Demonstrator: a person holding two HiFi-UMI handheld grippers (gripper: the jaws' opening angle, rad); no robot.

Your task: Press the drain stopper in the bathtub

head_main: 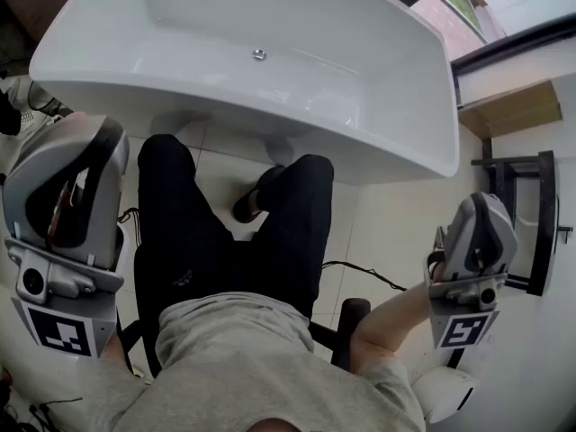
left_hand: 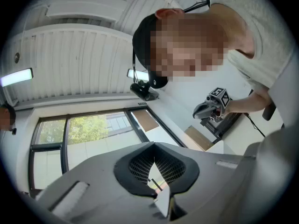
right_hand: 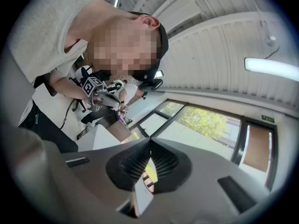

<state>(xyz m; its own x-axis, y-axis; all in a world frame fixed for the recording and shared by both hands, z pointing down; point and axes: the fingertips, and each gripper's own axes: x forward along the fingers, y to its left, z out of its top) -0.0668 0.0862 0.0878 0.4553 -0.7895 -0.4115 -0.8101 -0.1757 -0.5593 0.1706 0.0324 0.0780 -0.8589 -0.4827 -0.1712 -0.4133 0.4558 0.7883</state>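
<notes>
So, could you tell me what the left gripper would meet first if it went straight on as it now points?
Nothing close, it seems: the left gripper points upward, away from the bathtub, and only the window lies beyond its closed tongs, though depth is hard to judge.

The bathtub [head_main: 396,124] is seen in smooth, glossy white with a bright metal stopper [head_main: 259,55], above a floor [head_main: 387,232] of pale, faintly shiny tile. The left gripper [left_hand: 153,147] and right gripper [right_hand: 149,146] are cased in matt grey plastic, their pads [left_hand: 140,168] faced in black with a fine ribbed grid. A grey knit top [head_main: 261,358] and matt black cloth trousers [head_main: 180,232] are worn, and a matt, wood-toned box [head_main: 513,111] is seen by the wall.
</notes>
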